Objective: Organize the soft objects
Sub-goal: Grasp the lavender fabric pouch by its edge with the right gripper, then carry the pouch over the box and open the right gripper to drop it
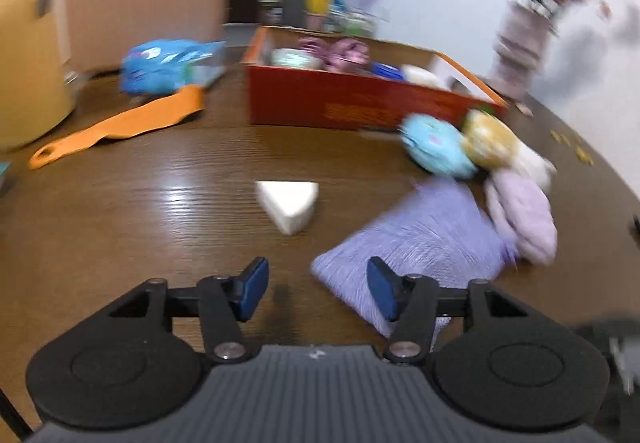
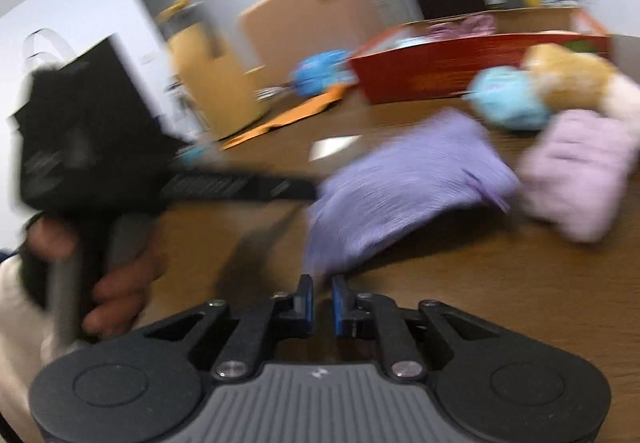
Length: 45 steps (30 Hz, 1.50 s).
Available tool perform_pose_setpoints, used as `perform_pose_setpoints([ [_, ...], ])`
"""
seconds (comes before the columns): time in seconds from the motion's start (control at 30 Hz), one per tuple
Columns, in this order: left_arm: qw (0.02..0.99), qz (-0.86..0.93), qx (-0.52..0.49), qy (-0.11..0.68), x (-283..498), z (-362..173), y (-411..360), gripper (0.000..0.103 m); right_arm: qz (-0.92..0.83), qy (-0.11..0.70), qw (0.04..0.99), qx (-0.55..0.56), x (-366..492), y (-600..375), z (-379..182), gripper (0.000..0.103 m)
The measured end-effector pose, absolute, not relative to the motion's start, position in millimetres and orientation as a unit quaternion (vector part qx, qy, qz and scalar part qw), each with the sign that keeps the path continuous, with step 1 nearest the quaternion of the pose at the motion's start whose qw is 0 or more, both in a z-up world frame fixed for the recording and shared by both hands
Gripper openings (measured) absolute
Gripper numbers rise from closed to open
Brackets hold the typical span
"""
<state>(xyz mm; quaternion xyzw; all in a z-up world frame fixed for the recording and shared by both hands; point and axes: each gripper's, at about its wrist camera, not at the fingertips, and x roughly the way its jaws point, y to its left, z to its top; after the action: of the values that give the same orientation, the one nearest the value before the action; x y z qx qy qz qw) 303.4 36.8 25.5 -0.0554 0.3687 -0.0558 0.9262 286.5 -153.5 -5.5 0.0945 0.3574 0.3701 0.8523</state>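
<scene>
Purple knitted cloth (image 1: 416,247) lies flat on the brown wooden bench (image 1: 140,203), just ahead and to the right of the left claw (image 1: 318,291), whose blue pads are spread wide with nothing between them; its right finger overlaps the cloth's near corner in the view, though contact cannot be told through the blur. In the right wrist view the same cloth sits directly ahead of the right claw (image 2: 322,303), whose pads are nearly pressed together and hold nothing. Beside the cloth lie a pale lilac plush (image 1: 524,215), a light blue plush (image 1: 436,147) and a yellow plush (image 1: 488,139), bunched against the red cardboard box (image 1: 340,103). A white wedge-shaped sponge (image 1: 290,203) rests apart, ahead of the left claw.
</scene>
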Motion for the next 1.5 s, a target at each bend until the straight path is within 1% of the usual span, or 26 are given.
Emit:
perform_pose_setpoints([
  [0.07,0.931,-0.053,-0.06,0.357,299.6,29.4,40.1,0.068,0.371,0.342,0.858,0.091,282.0,-156.8,5.9,0.013],
  [0.1,0.932,-0.058,-0.059,0.353,297.8,30.5,40.1,0.074,0.365,0.331,0.864,0.098,281.4,-163.8,12.9,0.014],
  [0.17,0.933,-0.076,-0.053,0.348,295.8,29.7,36.1,0.076,0.338,0.309,0.881,0.119,285.4,-185.8,25.6,0.014],
  [0.2,0.931,-0.083,-0.054,0.35,297.2,28.4,33.3,0.076,0.311,0.299,0.894,0.125,288.7,-196.1,29.6,0.016],
  [0.23,0.93,-0.091,-0.057,0.352,298.1,26.6,30.0,0.075,0.284,0.292,0.904,0.132,293.3,-205.3,30.9,0.023],
  [0.27,0.927,-0.1,-0.063,0.355,301.0,24.3,27.5,0.075,0.262,0.288,0.911,0.14,298.0,-212.5,31.0,0.031],
  [0.3,0.924,-0.107,-0.071,0.36,304.4,21.7,25.6,0.069,0.246,0.283,0.915,0.15,303.2,-217.1,29.5,0.038],
  [0.33,0.92,-0.114,-0.078,0.366,306.7,18.6,24.6,0.057,0.234,0.282,0.917,0.159,309.0,-219.5,25.9,0.049],
  [0.37,0.915,-0.123,-0.088,0.375,310.8,14.9,24.0,0.051,0.227,0.286,0.917,0.16,315.4,-217.4,21.1,0.05],
  [0.4,0.909,-0.129,-0.095,0.384,314.6,11.2,23.8,0.04,0.222,0.291,0.918,0.155,320.3,-213.1,16.6,0.05],
  [0.43,0.907,-0.133,-0.099,0.387,316.0,9.3,23.8,0.035,0.213,0.295,0.92,0.142,324.6,-206.1,11.5,0.048],
  [0.47,0.908,-0.135,-0.097,0.386,315.3,8.6,23.1,0.032,0.204,0.299,0.923,0.128,324.8,-196.7,6.0,0.043],
  [0.5,0.908,-0.138,-0.093,0.384,313.8,8.4,21.9,0.027,0.194,0.304,0.926,0.11,326.1,-189.0,1.6,0.042],
  [0.6,0.907,-0.146,-0.086,0.384,309.2,7.1,19.1,0.023,0.176,0.306,0.932,0.079,323.0,-176.9,-8.8,0.039],
  [0.67,0.908,-0.142,-0.079,0.385,307.5,6.1,18.8,0.023,0.168,0.309,0.934,0.057,323.5,-171.8,-6.1,0.023],
  [0.7,0.909,-0.143,-0.077,0.383,306.5,7.1,18.9,0.023,0.164,0.309,0.936,0.041,324.2,-168.8,-6.8,0.02],
  [0.77,0.915,-0.144,-0.078,0.368,301.5,12.9,21.0,0.037,0.164,0.309,0.937,0.016,321.8,-167.8,-4.7,0.017],
  [0.8,0.919,-0.145,-0.078,0.359,299.5,16.3,22.6,0.049,0.166,0.309,0.937,0.009,321.2,-166.0,-4.6,0.016],
  [0.87,0.924,-0.141,-0.07,0.347,299.5,21.5,24.1,0.05,0.166,0.306,0.937,-0.005,319.9,-164.1,-4.4,0.016],
  [0.9,0.924,-0.14,-0.066,0.35,301.8,22.1,23.7,0.048,0.166,0.306,0.938,-0.01,319.7,-162.7,-4.2,0.016],
  [0.93,0.922,-0.14,-0.062,0.355,304.5,20.8,22.8,0.038,0.166,0.305,0.938,-0.015,319.9,-162.6,-3.7,0.014],
  [0.97,0.92,-0.14,-0.057,0.362,306.9,18.7,21.3,0.03,0.166,0.305,0.938,-0.015,319.0,-162.5,-3.7,0.008],
  [1.0,0.915,-0.141,-0.051,0.374,309.1,14.6,19.2,0.014,0.164,0.306,0.938,-0.016,318.6,-162.1,-3.6,0.007],
  [1.03,0.911,-0.146,-0.047,0.383,308.3,11.4,17.9,0.009,0.166,0.305,0.937,-0.018,315.8,-163.0,-3.4,0.006],
  [1.3,0.911,-0.161,-0.053,0.375,283.4,15.5,14.3,0.006,0.182,0.3,0.936,0.013,284.1,-180.4,1.3,0.003],
  [1.5,0.922,-0.184,-0.064,0.336,284.4,52.4,10.0,0.006,0.197,0.261,0.944,0.029,279.7,-196.4,32.3,0.003],
])
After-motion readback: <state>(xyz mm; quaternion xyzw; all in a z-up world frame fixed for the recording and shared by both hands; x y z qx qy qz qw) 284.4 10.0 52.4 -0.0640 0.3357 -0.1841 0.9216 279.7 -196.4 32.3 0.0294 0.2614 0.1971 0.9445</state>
